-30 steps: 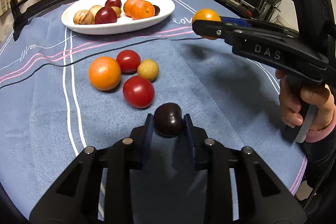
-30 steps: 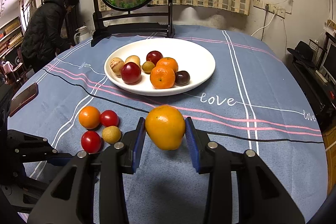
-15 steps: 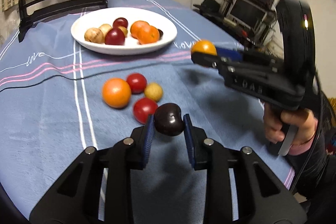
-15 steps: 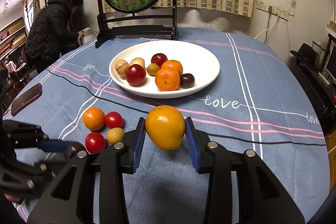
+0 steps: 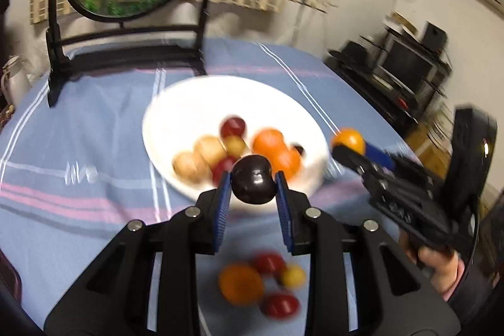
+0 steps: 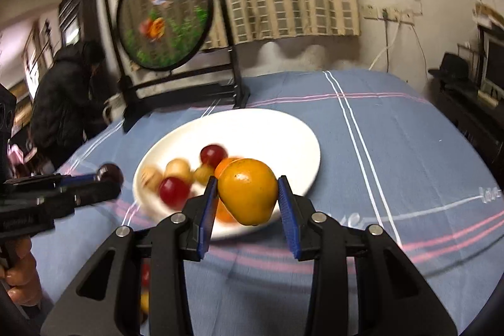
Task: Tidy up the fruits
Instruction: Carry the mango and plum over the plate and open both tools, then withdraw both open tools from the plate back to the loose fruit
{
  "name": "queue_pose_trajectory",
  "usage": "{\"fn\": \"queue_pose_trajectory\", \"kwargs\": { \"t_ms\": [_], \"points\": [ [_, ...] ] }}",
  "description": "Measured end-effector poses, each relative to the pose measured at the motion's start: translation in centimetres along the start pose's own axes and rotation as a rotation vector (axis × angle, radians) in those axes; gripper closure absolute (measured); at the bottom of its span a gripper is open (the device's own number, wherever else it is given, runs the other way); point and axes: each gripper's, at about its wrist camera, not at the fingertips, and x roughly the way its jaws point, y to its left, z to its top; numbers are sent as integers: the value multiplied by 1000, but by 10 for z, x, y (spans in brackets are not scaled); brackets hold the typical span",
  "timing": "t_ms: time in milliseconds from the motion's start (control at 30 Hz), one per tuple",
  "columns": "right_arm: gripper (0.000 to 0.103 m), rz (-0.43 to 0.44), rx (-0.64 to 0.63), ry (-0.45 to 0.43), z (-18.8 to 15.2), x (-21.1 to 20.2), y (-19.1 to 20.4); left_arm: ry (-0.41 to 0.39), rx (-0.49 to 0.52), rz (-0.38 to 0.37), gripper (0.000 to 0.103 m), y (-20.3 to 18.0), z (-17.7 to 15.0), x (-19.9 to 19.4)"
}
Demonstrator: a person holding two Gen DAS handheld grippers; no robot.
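Note:
My left gripper is shut on a dark plum and holds it in the air over the near rim of the white plate. My right gripper is shut on a yellow-orange fruit, also raised at the plate's near edge. The plate holds several fruits: red, tan and orange ones. In the left wrist view the right gripper sits right of the plate. In the right wrist view the left gripper sits left of it.
Several loose fruits lie on the blue tablecloth below my left gripper. A round framed screen on a black stand stands behind the plate. A person in a dark coat stands at the far left.
Both grippers have lifted and moved forward to the plate with their fruits. The loose fruits now lie below and behind the left fingers.

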Motion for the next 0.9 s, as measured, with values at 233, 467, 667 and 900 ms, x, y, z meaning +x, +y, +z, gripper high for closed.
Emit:
{"fn": "queue_pose_trajectory", "kwargs": {
  "t_ms": [233,467,667,900],
  "points": [
    [65,-8,54,24,18,44,-15,3,-112,73,74,51,41,48],
    [65,3,39,64,17,60,-15,57,-125,83,74,61,41,76],
    [40,-1,17,69,16,56,-8,105,-173,100,43,71,29,80],
    [39,64,-59,22,19,15,15,-58,-130,165,5,42,26,8]
  ]
}}
